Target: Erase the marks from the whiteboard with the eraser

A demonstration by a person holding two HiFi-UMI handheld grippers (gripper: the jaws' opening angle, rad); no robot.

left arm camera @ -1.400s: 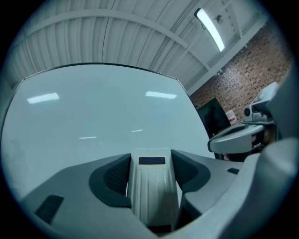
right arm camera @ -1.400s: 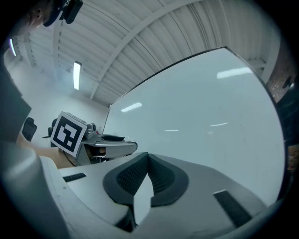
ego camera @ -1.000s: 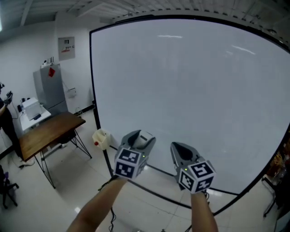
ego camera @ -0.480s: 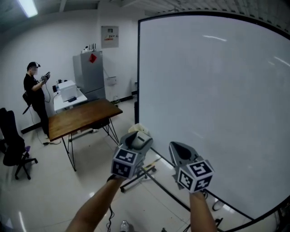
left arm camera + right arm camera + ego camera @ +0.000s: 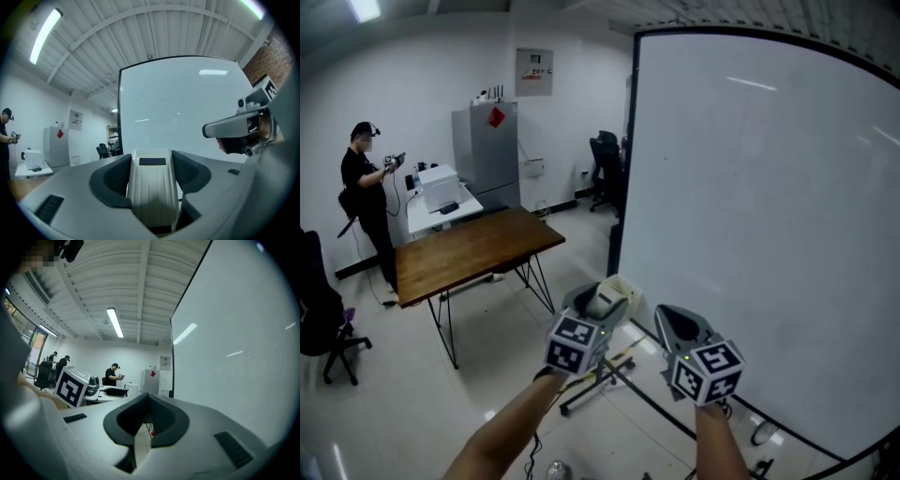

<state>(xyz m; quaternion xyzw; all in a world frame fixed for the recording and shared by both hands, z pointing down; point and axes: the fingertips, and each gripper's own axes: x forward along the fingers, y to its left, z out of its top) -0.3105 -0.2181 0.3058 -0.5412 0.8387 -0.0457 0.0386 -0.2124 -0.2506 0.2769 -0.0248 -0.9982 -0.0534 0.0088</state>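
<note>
Left gripper [image 5: 596, 298] was seen clamped on the cream eraser [image 5: 151, 187], held in the air near the left edge of the whiteboard [image 5: 769, 216]. Right gripper [image 5: 673, 319] was noted just beside it, jaws drawn together on nothing. The board face was recorded as plain white. A wooden table [image 5: 469, 251] was observed well to the left.

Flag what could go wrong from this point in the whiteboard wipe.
1. The cream ribbed eraser sits in the left tongs, held off the large white whiteboard. No marks are readable on the board, so faint ones could be missed.
2. The board seems to stand on a wheeled black frame, so a firm wipe might roll it.
3. The shut, empty right tongs are close beside the left and could knock them.
</note>
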